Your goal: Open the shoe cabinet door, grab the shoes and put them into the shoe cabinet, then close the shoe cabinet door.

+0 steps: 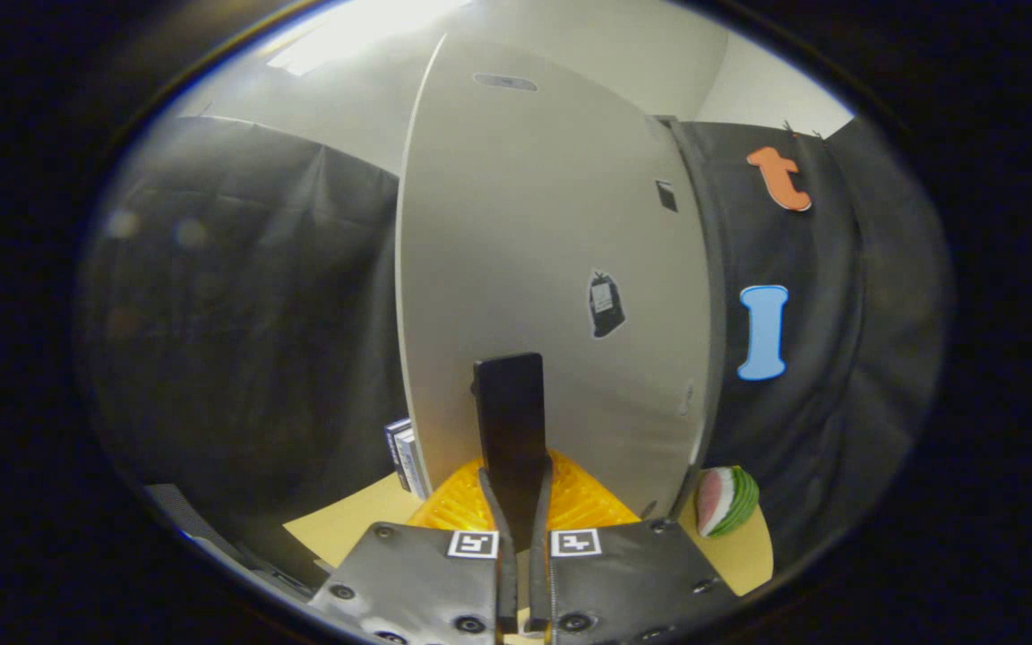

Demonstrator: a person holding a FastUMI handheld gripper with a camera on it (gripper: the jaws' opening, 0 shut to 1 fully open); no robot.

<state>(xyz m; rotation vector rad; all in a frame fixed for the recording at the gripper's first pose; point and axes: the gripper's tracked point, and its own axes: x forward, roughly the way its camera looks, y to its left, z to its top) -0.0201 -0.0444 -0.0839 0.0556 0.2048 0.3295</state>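
The pale grey shoe cabinet door [552, 206] stands right ahead of me, face on, with a small dark sticker [606, 305] on it. My gripper [509, 363] is shut, its two fingertips pressed together with nothing visible between them. The tips point at the lower middle of the door and are very close to it; I cannot tell whether they touch. The door's left edge [401, 296] shows as a thin white line against the dark wall.
A toy watermelon slice [726, 500] lies on the tan tabletop [346, 528] by the door's lower right corner. A couple of upright books [404, 457] stand at its lower left corner. Black cloth walls close in on both sides.
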